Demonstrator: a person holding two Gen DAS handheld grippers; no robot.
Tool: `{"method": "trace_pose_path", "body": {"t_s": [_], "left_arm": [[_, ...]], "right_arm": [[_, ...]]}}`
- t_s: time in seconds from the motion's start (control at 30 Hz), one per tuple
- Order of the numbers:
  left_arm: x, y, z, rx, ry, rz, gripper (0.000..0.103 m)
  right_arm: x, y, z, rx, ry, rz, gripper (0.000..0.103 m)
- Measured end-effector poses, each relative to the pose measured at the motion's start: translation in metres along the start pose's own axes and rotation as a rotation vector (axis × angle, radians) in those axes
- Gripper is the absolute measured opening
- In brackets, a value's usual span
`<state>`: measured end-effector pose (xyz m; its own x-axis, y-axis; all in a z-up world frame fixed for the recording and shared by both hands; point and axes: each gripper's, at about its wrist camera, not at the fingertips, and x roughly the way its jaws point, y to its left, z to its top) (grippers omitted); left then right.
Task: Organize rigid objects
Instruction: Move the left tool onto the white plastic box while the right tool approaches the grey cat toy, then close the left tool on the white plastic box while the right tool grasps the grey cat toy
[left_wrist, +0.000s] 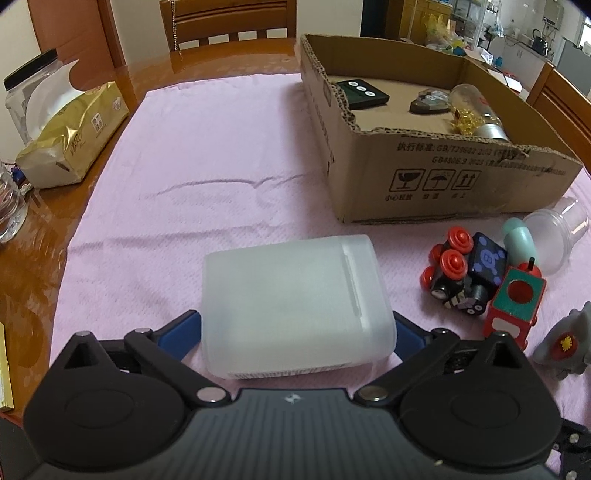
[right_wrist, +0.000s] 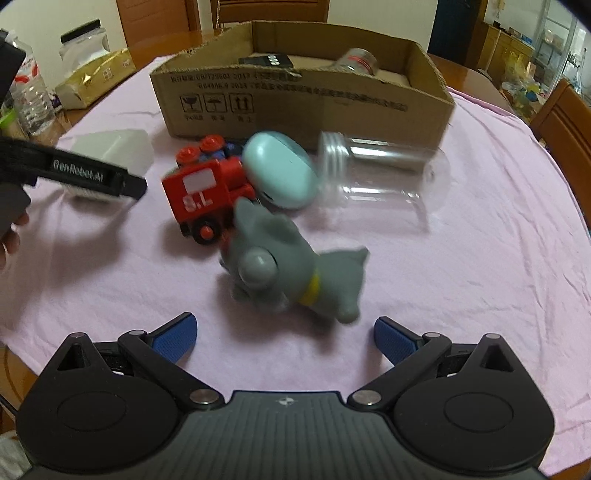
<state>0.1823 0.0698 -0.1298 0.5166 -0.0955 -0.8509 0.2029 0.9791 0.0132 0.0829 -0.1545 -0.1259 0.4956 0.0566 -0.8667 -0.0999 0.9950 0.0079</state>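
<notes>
My left gripper (left_wrist: 297, 332) has its blue fingers on both sides of a frosted white plastic box (left_wrist: 295, 302) on the pink cloth; the box also shows in the right wrist view (right_wrist: 118, 151). A cardboard box (left_wrist: 424, 173) at the right rear holds a black timer (left_wrist: 364, 94), a dark object and a clear bottle (left_wrist: 476, 110). My right gripper (right_wrist: 284, 339) is open and empty, just short of a grey toy elephant (right_wrist: 295, 269). Behind it lie a red toy train (right_wrist: 207, 195), a teal oval case (right_wrist: 280, 170) and a clear jar (right_wrist: 380, 173).
A pink cloth (left_wrist: 221, 166) covers the wooden table (left_wrist: 33, 258). A gold tissue pack (left_wrist: 70, 136) and a clear canister (left_wrist: 26, 96) stand at the left. A black toy with red wheels (left_wrist: 458, 273) lies by the train. Wooden chairs (left_wrist: 229, 22) stand behind.
</notes>
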Motion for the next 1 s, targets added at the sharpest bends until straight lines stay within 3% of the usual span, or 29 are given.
{"method": "trace_pose_path", "body": {"t_s": [0.3,0.67,0.9,0.93,0.97,1.0], "left_arm": [[0.003,0.001,0.004,0.006,0.005,-0.003,0.103],[-0.003,-0.007,0.008,0.038,0.004,0.011,0.1],[-0.012,-0.004,0.017,0.022,-0.011,-0.002,0.099],[-0.012,-0.004,0.018,0.023,-0.013,0.0,0.096],[-0.01,-0.004,0.019,0.025,-0.006,0.0,0.086],[-0.008,-0.003,0.019,0.022,0.008,-0.009,0.086]], "right_arm": [[-0.002,-0.001,0.02,0.064,-0.055,0.05,0.101],[-0.001,-0.009,0.023,0.11,-0.063,0.022,0.084],[-0.001,-0.008,0.024,0.084,-0.063,0.014,0.083],[-0.001,-0.008,0.024,0.079,-0.062,0.014,0.083],[-0.001,-0.007,0.024,0.073,-0.061,0.013,0.082],[-0.001,-0.007,0.024,0.067,-0.061,0.013,0.082]]}}
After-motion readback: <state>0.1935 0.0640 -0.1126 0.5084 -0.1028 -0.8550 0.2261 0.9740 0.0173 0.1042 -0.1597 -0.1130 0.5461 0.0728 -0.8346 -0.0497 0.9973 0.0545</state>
